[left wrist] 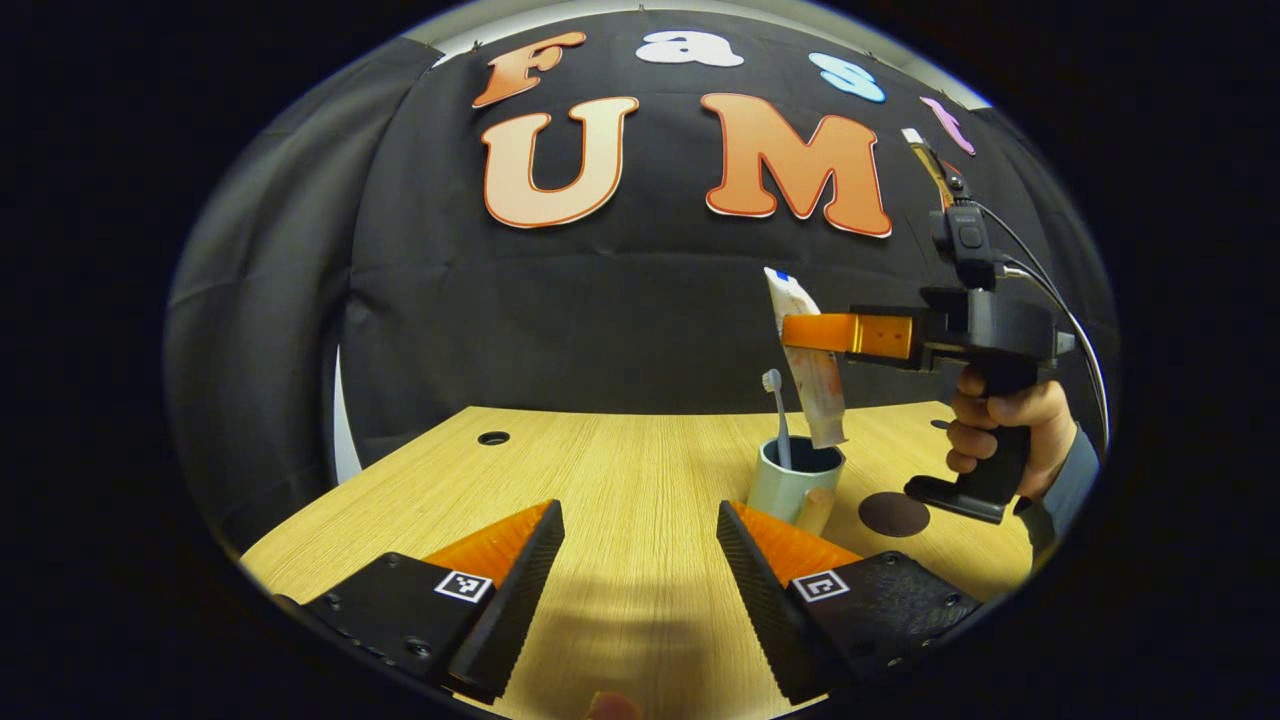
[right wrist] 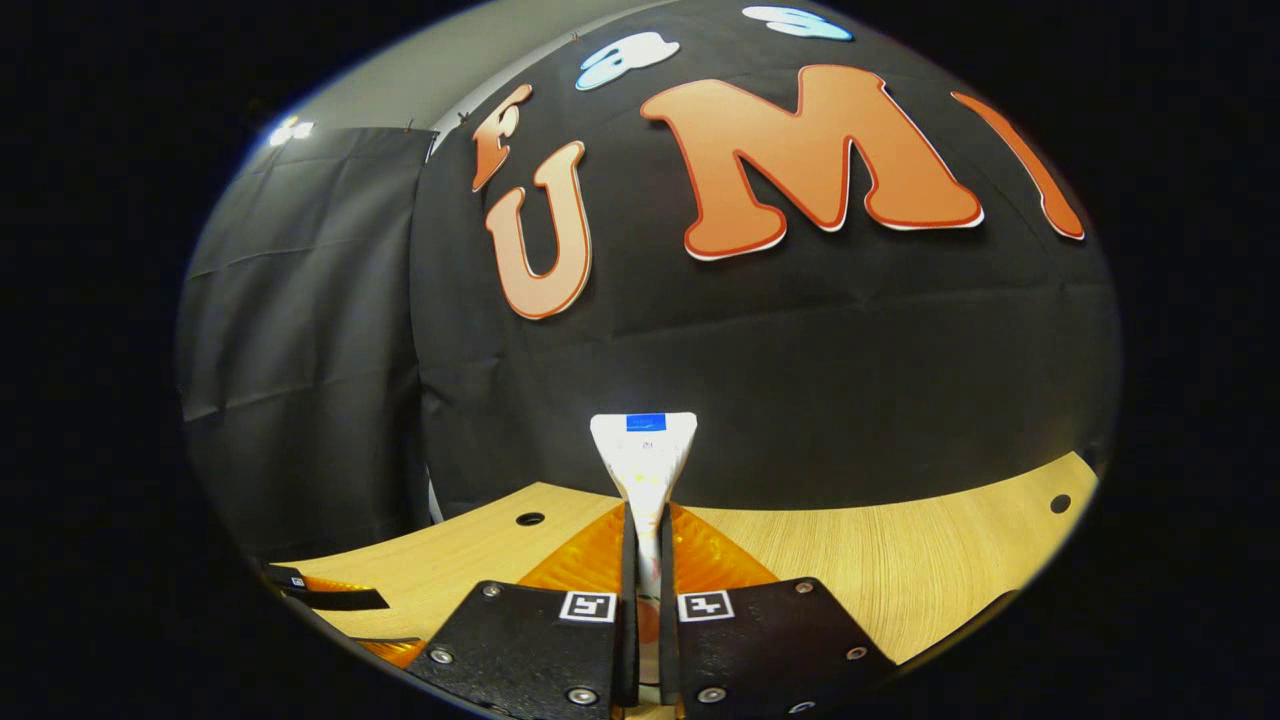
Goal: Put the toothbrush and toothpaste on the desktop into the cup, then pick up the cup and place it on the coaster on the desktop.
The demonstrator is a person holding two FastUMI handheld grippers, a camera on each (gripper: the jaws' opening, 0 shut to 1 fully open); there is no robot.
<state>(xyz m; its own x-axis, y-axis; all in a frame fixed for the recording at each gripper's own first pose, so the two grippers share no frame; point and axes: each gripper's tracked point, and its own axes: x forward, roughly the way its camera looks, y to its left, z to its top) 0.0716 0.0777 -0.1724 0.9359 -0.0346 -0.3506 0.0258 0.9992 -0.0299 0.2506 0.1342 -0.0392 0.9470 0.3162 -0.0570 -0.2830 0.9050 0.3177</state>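
Two claws work over a pale wooden table point(left wrist: 620, 480) in a booth walled with black cloth.

From the left gripper view, the left claw point(left wrist: 640, 575) sits nearest, low over the table, its two ribbed black fingers spread wide apart and holding nothing. Bare wood lies between and ahead of the fingers, giving open room straight forward. Past the right finger stands a pale green cup point(left wrist: 797, 485), with a white toothbrush point(left wrist: 778, 420) standing upright inside it, bristle end up. Just beside the cup, to its right, a dark round coaster point(left wrist: 893, 514) lies flat on the table, apart from the cup. Above the cup, the right claw point(left wrist: 800, 333) reaches in from the right, held in a person's hand point(left wrist: 1000, 425), and is clenched on a toothpaste tube point(left wrist: 812, 385). The tube hangs nearly upright, its lower end at the cup's rim, close beside the toothbrush. A small round hole point(left wrist: 493, 438) marks the table's far left part, near the back edge where the cloth begins.

From the right gripper view, both fingers of the right claw press on the tube, whose flat crimped end point(right wrist: 643, 445) rises above them. Beyond lie the table's curved far edge and two more small holes.
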